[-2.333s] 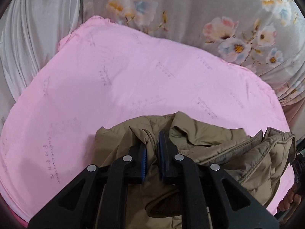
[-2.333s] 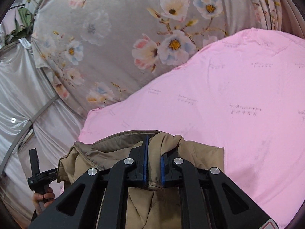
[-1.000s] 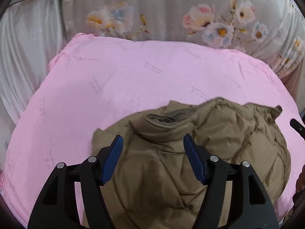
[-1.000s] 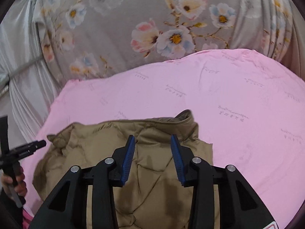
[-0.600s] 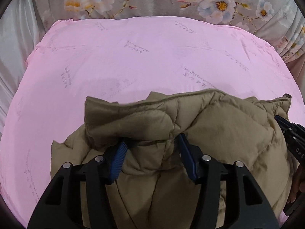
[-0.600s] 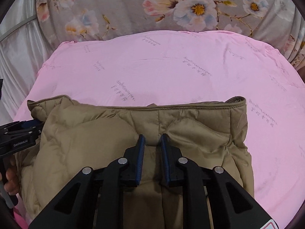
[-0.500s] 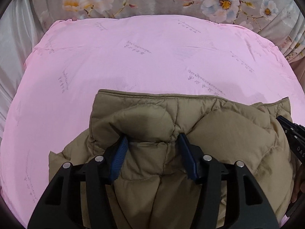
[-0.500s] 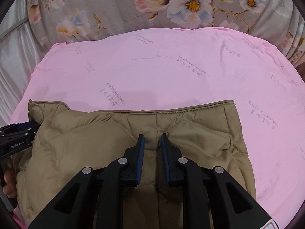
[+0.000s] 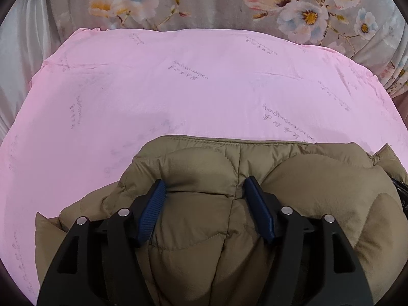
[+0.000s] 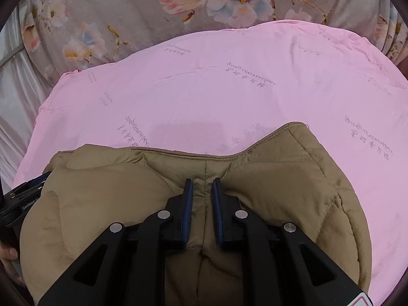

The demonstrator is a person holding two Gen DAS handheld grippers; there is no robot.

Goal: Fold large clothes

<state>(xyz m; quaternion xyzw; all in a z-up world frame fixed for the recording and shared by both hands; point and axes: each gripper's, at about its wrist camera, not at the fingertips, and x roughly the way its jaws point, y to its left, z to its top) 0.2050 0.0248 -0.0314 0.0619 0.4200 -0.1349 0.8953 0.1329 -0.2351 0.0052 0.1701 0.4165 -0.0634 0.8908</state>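
A tan quilted puffer jacket (image 9: 306, 191) lies bunched on the pink sheet (image 9: 204, 89) near the front edge. My left gripper (image 9: 204, 186) is over the jacket's left part, jaws wide apart with a puffy panel bulging between them, not pinched. In the right wrist view the jacket (image 10: 280, 173) fills the lower frame; my right gripper (image 10: 202, 185) is shut on a fold of it at a seam. The left gripper's body (image 10: 23, 199) shows at the left edge.
The pink sheet (image 10: 229, 89) with faint printed script stretches far and to both sides. A grey floral fabric (image 9: 229, 5) stands behind it. Silvery drapes (image 10: 15, 81) hang at the left.
Both grippers let go of the jacket about a second ago and came down on it again. The right one shut on a fold. The jacket's far hem has moved slightly nearer.
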